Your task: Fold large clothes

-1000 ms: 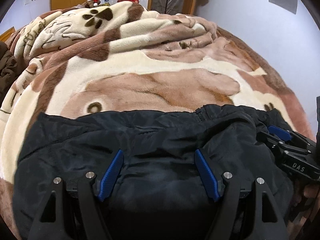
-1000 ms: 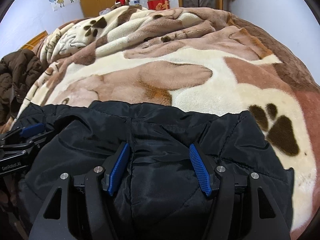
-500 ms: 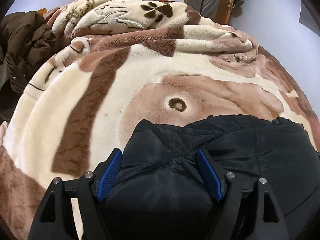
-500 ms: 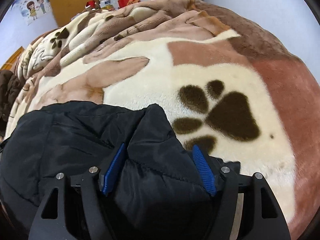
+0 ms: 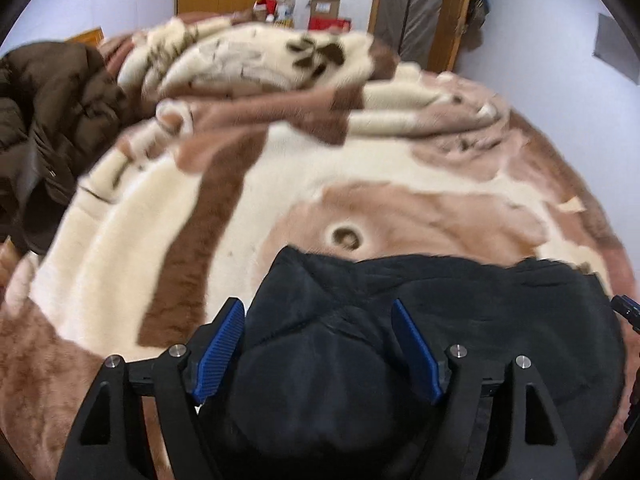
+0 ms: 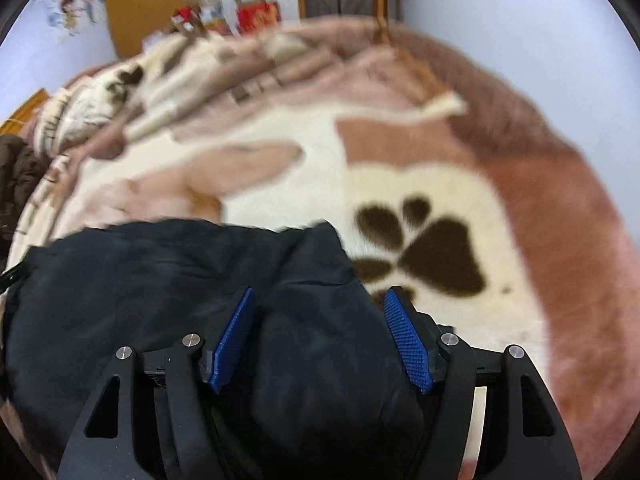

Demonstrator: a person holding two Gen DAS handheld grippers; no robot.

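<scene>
Presently, the black padded jacket (image 5: 460,320) lies bunched and creased on the brown and cream blanket (image 5: 280,184). The left gripper (image 5: 318,346) clamps one puffy corner between its blue pads; the right gripper (image 6: 320,340) clamps the opposite corner. A brown coat (image 5: 44,128) lies well apart.

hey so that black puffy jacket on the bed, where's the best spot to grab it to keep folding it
Grip the black jacket at its two end corners, one gripper each, coming down from above. The left gripper and right gripper each straddle a bulging corner there. The padding is thick, so a wide bite on a bunched corner probably holds better than a flat panel.
</scene>
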